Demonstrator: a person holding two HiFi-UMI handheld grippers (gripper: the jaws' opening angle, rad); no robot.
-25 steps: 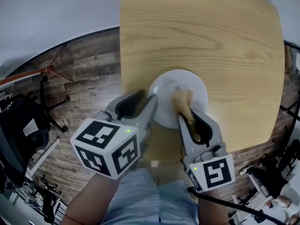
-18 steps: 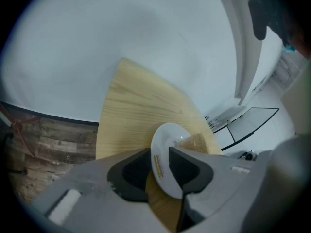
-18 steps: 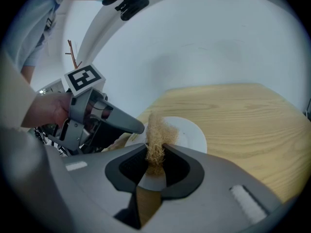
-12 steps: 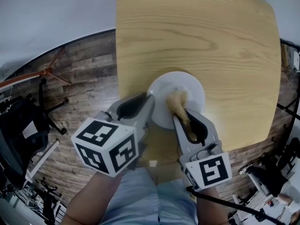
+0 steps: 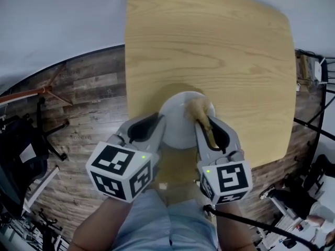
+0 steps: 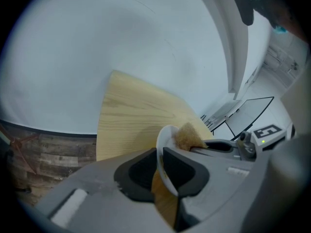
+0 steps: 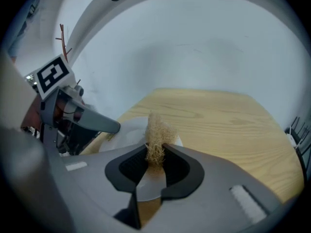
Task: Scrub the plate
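Note:
A white plate [image 5: 175, 127] sits near the front edge of the light wooden table [image 5: 209, 51]. My left gripper [image 5: 159, 127] is shut on the plate's left rim. Its jaws have just been closing, and in the left gripper view the thin rim [image 6: 163, 147] stands pinched between the dark pads of that gripper [image 6: 160, 166]. My right gripper [image 5: 208, 125] is shut on a tan fibrous sponge [image 5: 198, 109], whose tuft rests on the plate's far right part. In the right gripper view the sponge [image 7: 158, 130] sticks up from that gripper [image 7: 155, 161], over the plate [image 7: 121, 135].
The table's front edge lies just below the plate, above my lap in light blue cloth [image 5: 167, 218]. Dark wood-plank floor [image 5: 89, 88] spreads to the left, with a black chair [image 5: 21, 150]. Black frames and cables [image 5: 309, 140] stand at the right.
The left gripper's jaws have closed from wide open onto the plate's left rim. The right gripper has slid the sponge toward the plate's far right side.

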